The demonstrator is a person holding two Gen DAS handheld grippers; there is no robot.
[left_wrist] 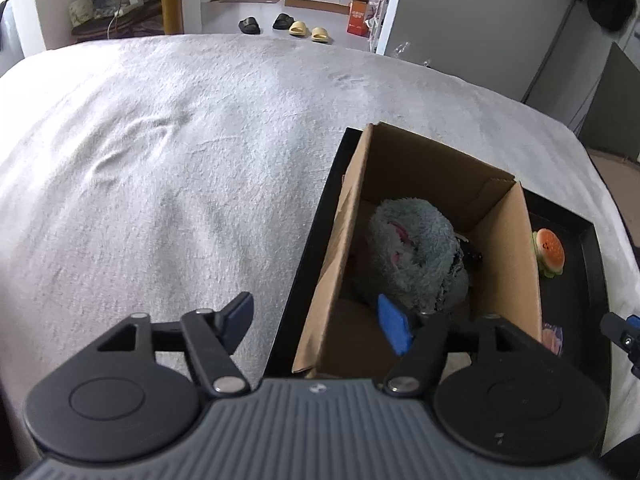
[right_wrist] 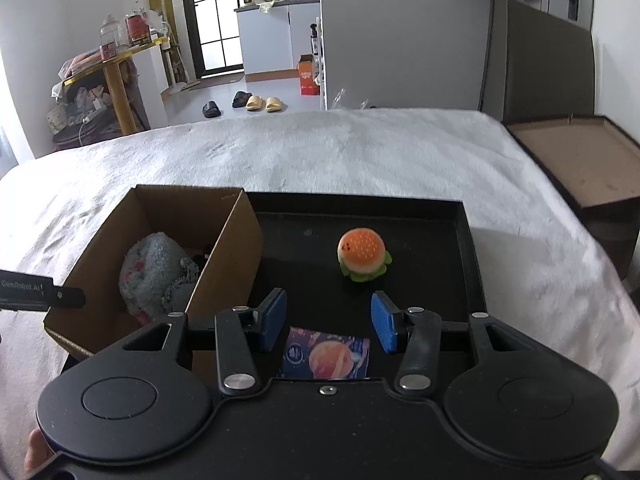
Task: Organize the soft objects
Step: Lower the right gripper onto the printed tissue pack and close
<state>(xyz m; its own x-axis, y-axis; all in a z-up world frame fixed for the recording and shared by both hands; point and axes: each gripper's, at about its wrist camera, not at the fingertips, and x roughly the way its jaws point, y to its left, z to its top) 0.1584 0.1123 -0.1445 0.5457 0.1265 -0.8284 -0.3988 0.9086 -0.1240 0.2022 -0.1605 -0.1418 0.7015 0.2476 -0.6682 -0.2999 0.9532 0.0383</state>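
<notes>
A cardboard box (left_wrist: 504, 240) (right_wrist: 224, 248) stands at the left end of a black tray (right_wrist: 468, 248) (left_wrist: 592, 264) on the bed. A fluffy grey-blue soft toy (left_wrist: 416, 252) (right_wrist: 156, 268) lies inside the box. A soft burger toy (right_wrist: 363, 254) (left_wrist: 550, 252) sits on the tray right of the box. A small blue packet (right_wrist: 326, 354) (left_wrist: 554, 338) lies flat on the tray's near side. My left gripper (left_wrist: 318, 324) is open and empty, straddling the box's left wall. My right gripper (right_wrist: 329, 322) is open and empty above the packet, just short of the burger.
A white fuzzy blanket (left_wrist: 160, 152) (right_wrist: 360, 152) covers the bed. A dark wooden box (right_wrist: 580, 164) stands by the bed's right side. Slippers (right_wrist: 248, 102) and an orange carton (right_wrist: 309, 70) lie on the floor beyond. A cluttered shelf (right_wrist: 100, 80) stands at far left.
</notes>
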